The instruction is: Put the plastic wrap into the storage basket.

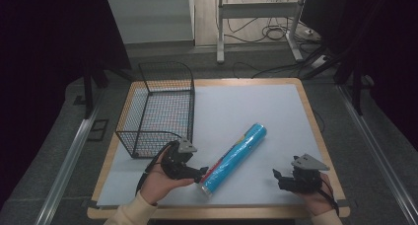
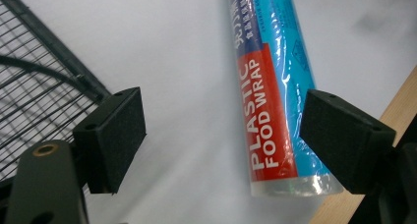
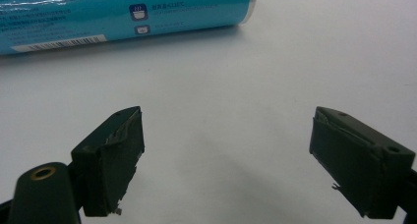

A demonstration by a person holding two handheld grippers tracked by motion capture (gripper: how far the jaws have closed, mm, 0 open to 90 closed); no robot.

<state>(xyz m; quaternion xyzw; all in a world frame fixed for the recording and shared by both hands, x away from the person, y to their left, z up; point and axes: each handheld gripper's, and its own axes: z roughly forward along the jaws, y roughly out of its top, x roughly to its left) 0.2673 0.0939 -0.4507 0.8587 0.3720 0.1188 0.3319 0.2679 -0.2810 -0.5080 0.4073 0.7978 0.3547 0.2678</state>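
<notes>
A blue and red roll of plastic food wrap [image 1: 235, 158] lies slantwise on the white table mat [image 1: 246, 111], its red end toward the front. My left gripper [image 1: 203, 174] sits just left of that near end, jaws open. In the left gripper view the roll [image 2: 273, 86] lies between the two pads, close to the right pad [image 2: 344, 135], with nothing pressing on it. My right gripper [image 1: 277, 178] rests near the front right of the mat, jaws open and empty. In the right gripper view [image 3: 226, 155] the roll's blue far part [image 3: 123, 13] lies ahead, apart from the jaws.
A black wire basket [image 1: 158, 109] stands at the left of the mat, just behind my left hand; its mesh [image 2: 39, 86] is close beside the left jaw. The wooden table edge [image 1: 217, 212] runs along the front. Table legs and cables lie on the floor beyond.
</notes>
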